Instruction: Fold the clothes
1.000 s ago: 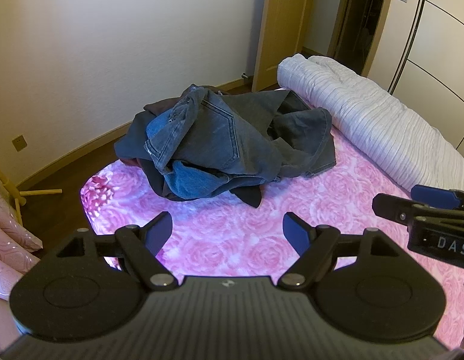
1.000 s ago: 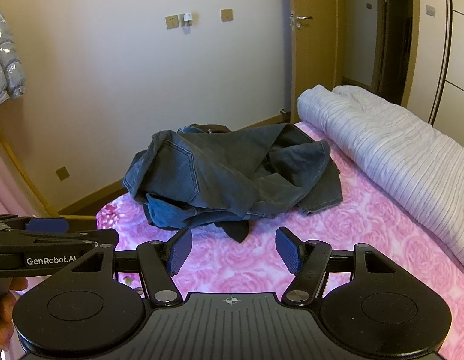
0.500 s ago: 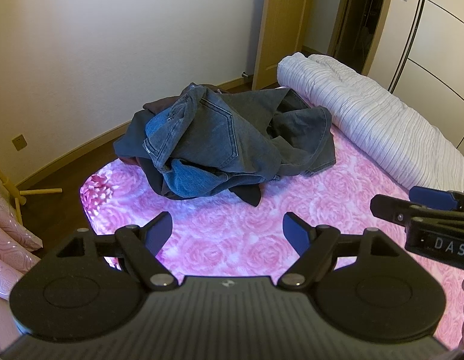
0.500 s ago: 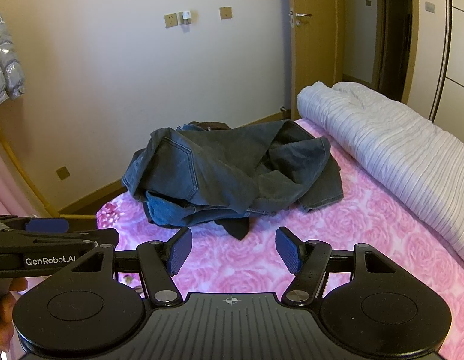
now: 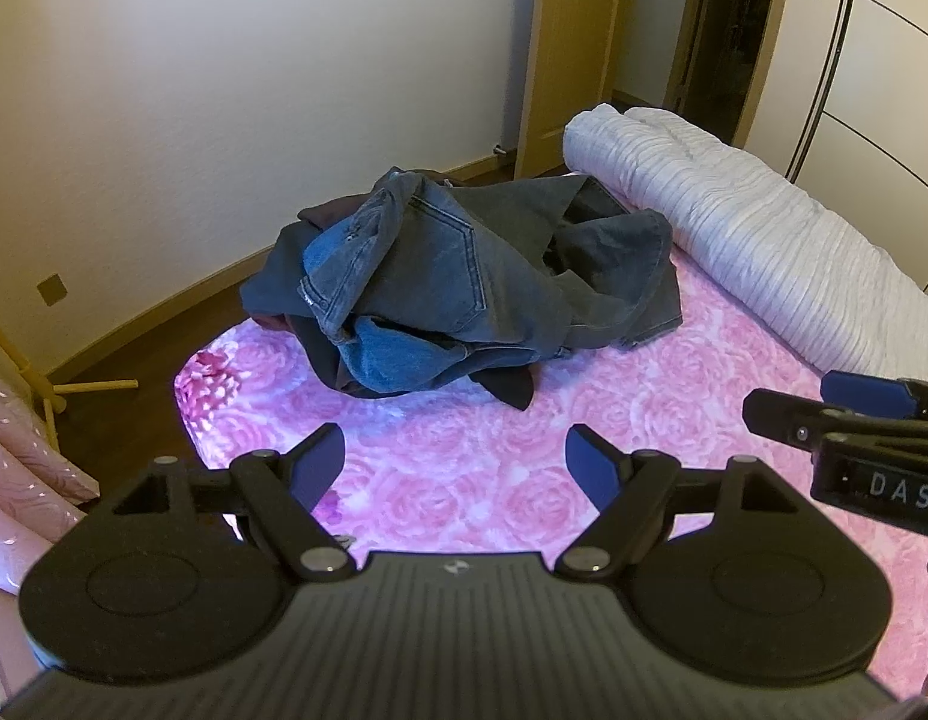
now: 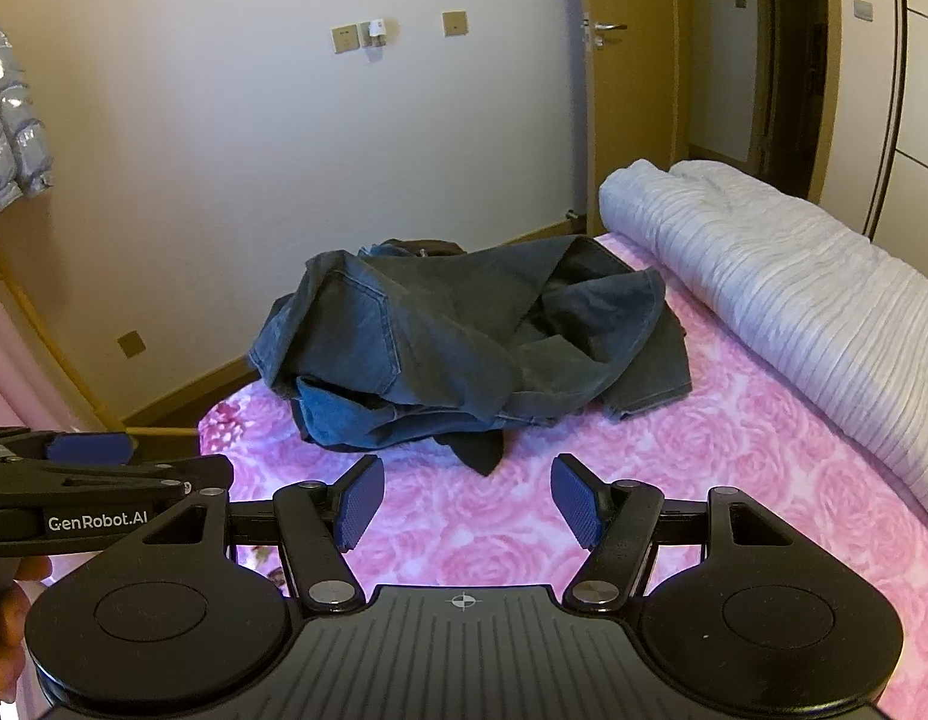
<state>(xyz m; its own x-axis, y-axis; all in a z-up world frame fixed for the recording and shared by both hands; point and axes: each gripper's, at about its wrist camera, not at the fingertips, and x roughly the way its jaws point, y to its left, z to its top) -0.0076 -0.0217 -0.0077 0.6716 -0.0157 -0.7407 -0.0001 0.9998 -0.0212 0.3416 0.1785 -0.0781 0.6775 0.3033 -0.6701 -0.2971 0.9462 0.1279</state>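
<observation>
Left wrist: one clothes pile (image 5: 458, 294) (unfolded)

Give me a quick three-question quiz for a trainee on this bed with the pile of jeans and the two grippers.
1. True or false: the left gripper is shut on the jeans pile.
2. What lies along the bed's far right side? A) rolled grey quilt B) suitcase C) pillows
3. Fill in: the pile rests on a pink ____-patterned bedspread, ahead of the right gripper.

Key: 1 false, its jaws are open and apart from the pile; 2 A; 3 rose.
</observation>
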